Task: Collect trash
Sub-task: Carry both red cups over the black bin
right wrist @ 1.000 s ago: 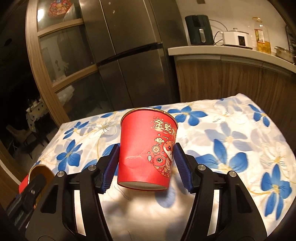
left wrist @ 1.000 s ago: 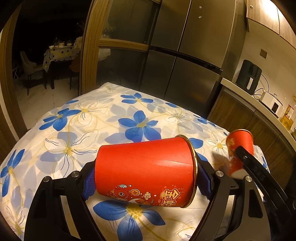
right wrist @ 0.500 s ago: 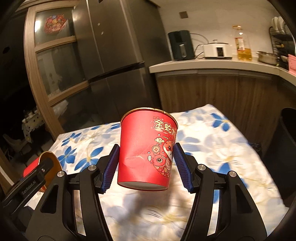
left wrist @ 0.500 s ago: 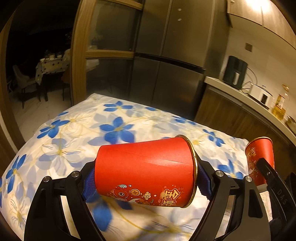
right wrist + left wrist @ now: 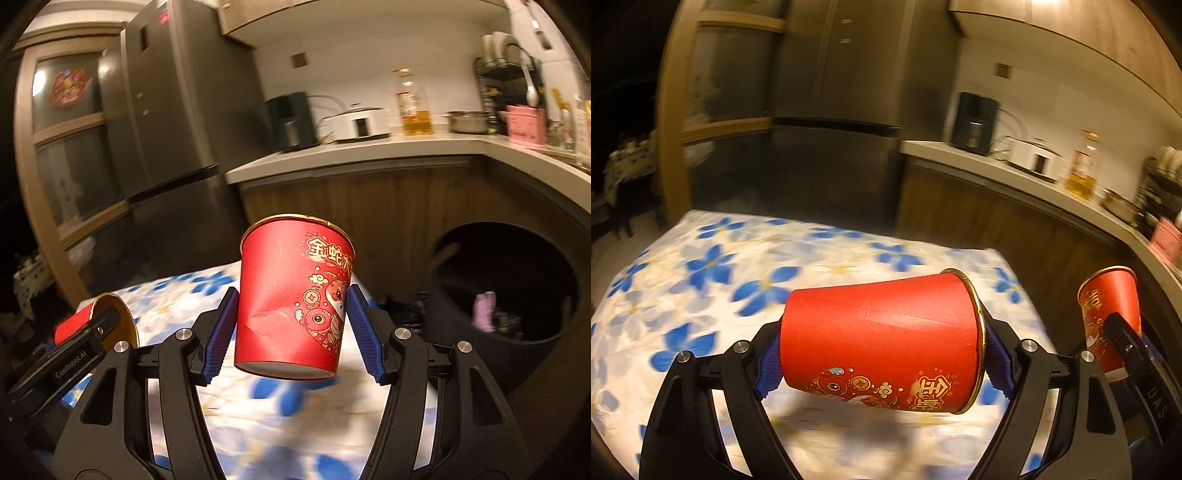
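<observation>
My left gripper [image 5: 884, 363] is shut on a red paper cup [image 5: 879, 339] lying sideways, rim to the right, its blue pads pressing bottom and rim. My right gripper [image 5: 291, 332] is shut on a second red paper cup [image 5: 293, 302], upright and dented on its left side. Each wrist view also catches the other cup: the upright one [image 5: 1108, 314] at the far right of the left wrist view, the sideways one [image 5: 96, 321] at the lower left of the right wrist view. Both cups hang above the floral tablecloth [image 5: 701, 280]. A black round trash bin [image 5: 506, 295] stands open to the right, with a pink scrap inside.
A steel fridge [image 5: 166, 122] stands behind the table. A kitchen counter [image 5: 369, 151] carries an air fryer [image 5: 291, 122], a white cooker [image 5: 354, 123], an oil bottle [image 5: 413, 107], a pot and a dish rack. Wood cabinet fronts [image 5: 369, 214] run below it.
Both grippers have swung to the right and risen a little with their cups still held. The counter and the black bin have come into view; the table has slid to the left.
</observation>
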{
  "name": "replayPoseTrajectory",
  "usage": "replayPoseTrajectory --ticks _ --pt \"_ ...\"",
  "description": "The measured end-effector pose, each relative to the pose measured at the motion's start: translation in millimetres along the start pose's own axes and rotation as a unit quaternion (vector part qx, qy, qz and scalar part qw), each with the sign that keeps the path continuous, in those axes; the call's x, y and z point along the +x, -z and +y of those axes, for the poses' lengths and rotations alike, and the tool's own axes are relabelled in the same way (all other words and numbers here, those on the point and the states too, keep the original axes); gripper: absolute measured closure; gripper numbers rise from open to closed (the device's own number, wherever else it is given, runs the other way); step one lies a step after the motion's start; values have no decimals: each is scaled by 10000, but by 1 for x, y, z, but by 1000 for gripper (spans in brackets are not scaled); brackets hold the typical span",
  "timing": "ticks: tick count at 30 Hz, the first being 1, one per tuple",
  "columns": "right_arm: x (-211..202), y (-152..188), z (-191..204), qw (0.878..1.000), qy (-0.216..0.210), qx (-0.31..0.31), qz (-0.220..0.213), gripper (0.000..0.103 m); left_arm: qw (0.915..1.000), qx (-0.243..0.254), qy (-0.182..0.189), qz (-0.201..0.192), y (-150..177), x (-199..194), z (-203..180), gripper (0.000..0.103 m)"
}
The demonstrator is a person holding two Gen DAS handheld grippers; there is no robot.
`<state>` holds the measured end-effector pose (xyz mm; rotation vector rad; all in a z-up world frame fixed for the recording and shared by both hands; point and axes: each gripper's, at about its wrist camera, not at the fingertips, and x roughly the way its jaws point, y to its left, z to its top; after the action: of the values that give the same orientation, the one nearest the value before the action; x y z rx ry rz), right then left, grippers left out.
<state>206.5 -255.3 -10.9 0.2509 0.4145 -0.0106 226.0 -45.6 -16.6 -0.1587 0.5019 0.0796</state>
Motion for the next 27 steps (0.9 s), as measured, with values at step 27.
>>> replayPoseTrajectory --ticks 27 --pt "-32 -32 -222 9799 1703 903 -511 41 9544 1359 2651 208 31 27 -270 20"
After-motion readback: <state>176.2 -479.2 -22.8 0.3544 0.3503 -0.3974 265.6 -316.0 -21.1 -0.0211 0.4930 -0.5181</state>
